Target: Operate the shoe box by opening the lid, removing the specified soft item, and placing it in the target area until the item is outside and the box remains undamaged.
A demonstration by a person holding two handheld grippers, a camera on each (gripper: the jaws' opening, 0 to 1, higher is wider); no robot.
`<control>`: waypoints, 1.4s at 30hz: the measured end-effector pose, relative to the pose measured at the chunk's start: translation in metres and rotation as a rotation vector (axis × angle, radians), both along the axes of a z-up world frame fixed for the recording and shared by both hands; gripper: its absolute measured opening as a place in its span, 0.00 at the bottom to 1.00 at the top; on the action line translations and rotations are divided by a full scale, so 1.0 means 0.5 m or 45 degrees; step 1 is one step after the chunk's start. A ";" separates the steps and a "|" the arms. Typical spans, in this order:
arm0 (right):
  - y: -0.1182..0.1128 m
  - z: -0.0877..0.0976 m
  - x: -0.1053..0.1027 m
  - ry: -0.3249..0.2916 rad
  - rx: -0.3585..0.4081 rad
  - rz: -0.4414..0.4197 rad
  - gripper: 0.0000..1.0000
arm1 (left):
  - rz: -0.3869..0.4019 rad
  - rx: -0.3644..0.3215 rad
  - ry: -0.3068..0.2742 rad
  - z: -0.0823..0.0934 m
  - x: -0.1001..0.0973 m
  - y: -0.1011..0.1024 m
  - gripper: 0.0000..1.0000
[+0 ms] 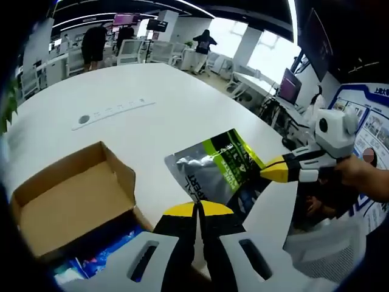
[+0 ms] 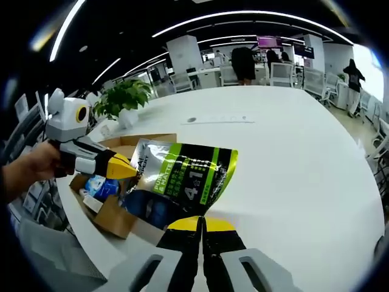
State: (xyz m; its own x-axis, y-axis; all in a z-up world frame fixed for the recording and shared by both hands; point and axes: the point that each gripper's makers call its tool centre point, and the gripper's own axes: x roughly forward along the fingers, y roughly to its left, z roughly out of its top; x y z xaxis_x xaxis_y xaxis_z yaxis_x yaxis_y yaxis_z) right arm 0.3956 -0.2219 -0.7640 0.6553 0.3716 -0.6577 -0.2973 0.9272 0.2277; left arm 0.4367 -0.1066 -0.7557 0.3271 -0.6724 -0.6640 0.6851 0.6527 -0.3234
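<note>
- Silver, green and black foil pouch [image 2: 182,182] is held up off the white counter [image 2: 292,158], outside the cardboard shoe box [image 2: 115,213]; its printed face is toward the right gripper view.
- Right tongs [image 2: 201,224] are clamped on the pouch's lower edge, yellow tips together with the foil rising from between them. In the left gripper view the same right tongs [image 1: 265,171] enter from the right, tip pinching the pouch's [image 1: 222,170] far edge.
- Left tongs [image 1: 197,210] stand closed, tips together, just below the pouch's near edge; whether they grip foil cannot be told. In the right gripper view the left tongs [image 2: 129,168] point in from the left, tip at the pouch's upper-left corner.
- Shoe box [image 1: 73,201] sits open by the counter's near edge, flap up, brown bottom bare at one end, blue and white contents at the other.
- Right gripper view shows blue packets [image 2: 100,185] inside the box and a potted plant [image 2: 124,97] beyond it.
- Left gripper view shows a long white strip [image 1: 112,112] lying flat on the counter, well apart from the box.
- Broad open counter lies beyond the pouch and box in both views.
</note>
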 end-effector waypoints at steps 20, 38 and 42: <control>-0.021 -0.046 0.035 0.044 0.001 -0.032 0.00 | -0.089 0.207 -0.022 -0.078 0.033 -0.022 0.00; -0.039 -0.102 0.067 0.090 0.018 -0.072 0.00 | -0.408 0.587 -0.192 -0.142 0.046 -0.044 0.00; -0.042 -0.111 0.074 0.090 0.015 -0.074 0.00 | -0.436 0.621 -0.209 -0.153 0.049 -0.048 0.01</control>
State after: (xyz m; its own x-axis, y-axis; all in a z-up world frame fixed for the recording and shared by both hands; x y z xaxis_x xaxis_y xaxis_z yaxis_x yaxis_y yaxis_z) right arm 0.4327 -0.2429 -0.8197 0.6283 0.3420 -0.6988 -0.2256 0.9397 0.2571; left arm 0.4610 -0.1306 -0.8322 0.2703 -0.3891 -0.8807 0.8973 0.4333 0.0840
